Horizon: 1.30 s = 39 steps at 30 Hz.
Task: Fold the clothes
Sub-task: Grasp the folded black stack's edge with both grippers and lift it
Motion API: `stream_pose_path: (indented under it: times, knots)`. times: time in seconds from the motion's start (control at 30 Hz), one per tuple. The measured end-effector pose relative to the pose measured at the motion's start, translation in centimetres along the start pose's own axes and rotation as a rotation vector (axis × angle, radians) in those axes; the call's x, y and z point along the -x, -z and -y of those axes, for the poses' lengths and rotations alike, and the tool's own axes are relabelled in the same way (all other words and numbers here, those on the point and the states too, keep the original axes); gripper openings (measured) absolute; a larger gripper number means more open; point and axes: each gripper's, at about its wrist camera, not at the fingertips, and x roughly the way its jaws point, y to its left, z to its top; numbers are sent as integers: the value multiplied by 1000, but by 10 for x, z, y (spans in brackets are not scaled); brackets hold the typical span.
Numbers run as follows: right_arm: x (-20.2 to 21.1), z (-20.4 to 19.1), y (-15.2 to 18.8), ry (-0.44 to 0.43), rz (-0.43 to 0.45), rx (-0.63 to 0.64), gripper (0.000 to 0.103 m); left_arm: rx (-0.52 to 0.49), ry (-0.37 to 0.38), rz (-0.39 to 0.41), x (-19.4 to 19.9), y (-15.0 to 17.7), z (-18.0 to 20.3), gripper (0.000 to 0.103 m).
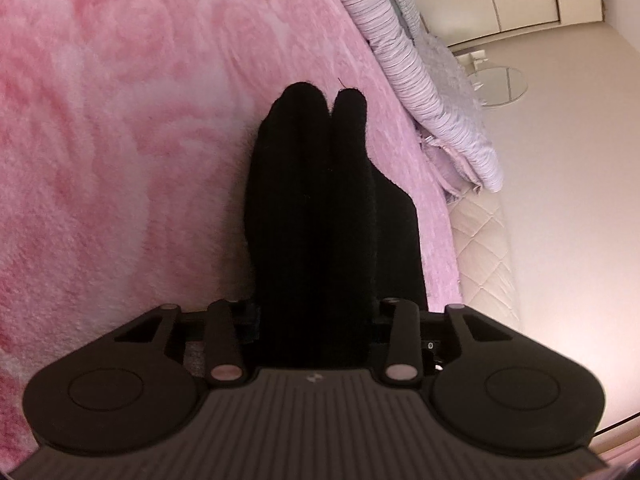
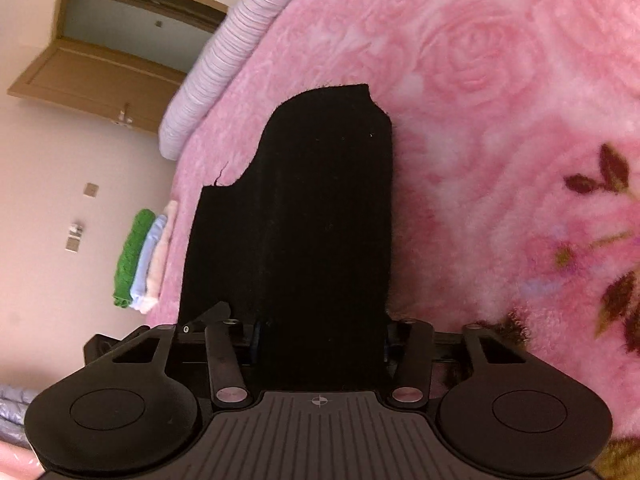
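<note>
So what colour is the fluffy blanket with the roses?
The fluffy rose-patterned blanket is pink, clearest in the right wrist view.

Both rigs matte black: left gripper [image 1: 331,96] and right gripper [image 2: 326,96] fingers sheathed in fuzzy black fabric, ribbed grey centre plate with small crosshair mark, two round side discs, silver-capped pivot pins on the linkage arms

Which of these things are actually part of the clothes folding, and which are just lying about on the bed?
Part of the job:
- black cloth, hanging in front of both cameras
- left tool and right tool, fingers hidden behind the cloth
- pink blanket, the work surface

Just lying about:
- striped pillow
- stack of folded towels, green, blue, pink
</note>
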Motion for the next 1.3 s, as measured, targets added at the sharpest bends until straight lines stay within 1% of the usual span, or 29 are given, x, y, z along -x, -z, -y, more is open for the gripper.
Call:
stream_pose_path:
  times: [0.07,0.17,0.27,0.33,0.5,0.57,0.67,0.73,0.8,0.9,1.03,1.17,1.3]
  knots:
    - [5,-12,-7,25,-20,-21,45,16,-19,-8,6,-5,13,31]
    - [19,-42,-17,30,-45,-47,44,38,-47,-8,25,-15,40,30]
    - [36,-80,-29,17,-74,-46,44,65,-54,16,58,-21,74,30]
    - [47,-111,-39,1,-100,-27,44,85,-60,48,86,-21,99,30]
    - [61,-199,-61,-56,-186,68,44,135,-75,187,171,-14,156,30]
    - [61,-231,-63,-87,-220,119,44,147,-77,251,202,-8,171,30]
    - [52,-278,-64,-132,-265,198,44,163,-80,353,247,0,179,30]
    - [36,-306,-52,-158,-276,232,44,169,-82,414,278,1,176,30]
    - [18,-335,-39,-184,-285,264,44,165,-87,458,308,-5,174,30]
    - [-10,-377,-20,-223,-297,312,44,137,-94,499,358,-14,160,30]
    - [-57,-432,17,-262,-262,315,44,79,-103,513,430,-36,134,30]
    - [-109,-481,53,-288,-227,281,44,42,-124,500,499,-64,103,30]
    - [-157,-527,76,-300,-224,267,44,25,-144,493,557,-91,74,30]
